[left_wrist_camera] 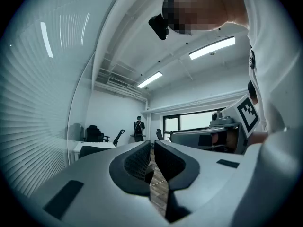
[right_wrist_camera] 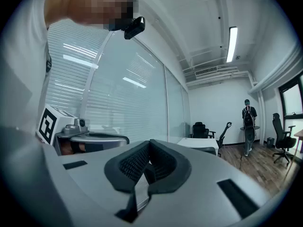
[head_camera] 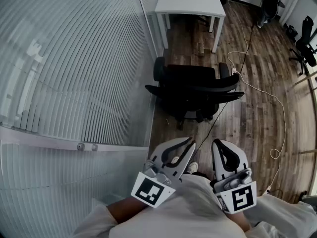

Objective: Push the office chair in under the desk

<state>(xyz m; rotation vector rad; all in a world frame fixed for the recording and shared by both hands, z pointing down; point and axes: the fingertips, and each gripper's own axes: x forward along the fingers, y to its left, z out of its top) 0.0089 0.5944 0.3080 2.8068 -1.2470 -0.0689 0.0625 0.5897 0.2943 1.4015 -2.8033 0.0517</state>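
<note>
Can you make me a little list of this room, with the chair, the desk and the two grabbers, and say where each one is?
chair: black office chair, on the wood floor, short of the desk, not pushed under yet
desk: white desk, beyond the chair, beside the glass wall
left gripper: closed, empty, near the person's body, apart from the chair
right gripper: closed, empty, beside the left one
cable: white cable trailing across the floor, right of the chair

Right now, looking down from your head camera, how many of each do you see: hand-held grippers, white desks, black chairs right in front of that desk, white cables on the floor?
Grey hand-held grippers: 2, the left gripper and the right gripper
White rectangular desk: 1
Black wheeled office chair before it: 1
Thin white cable: 1
Total: 5
</note>
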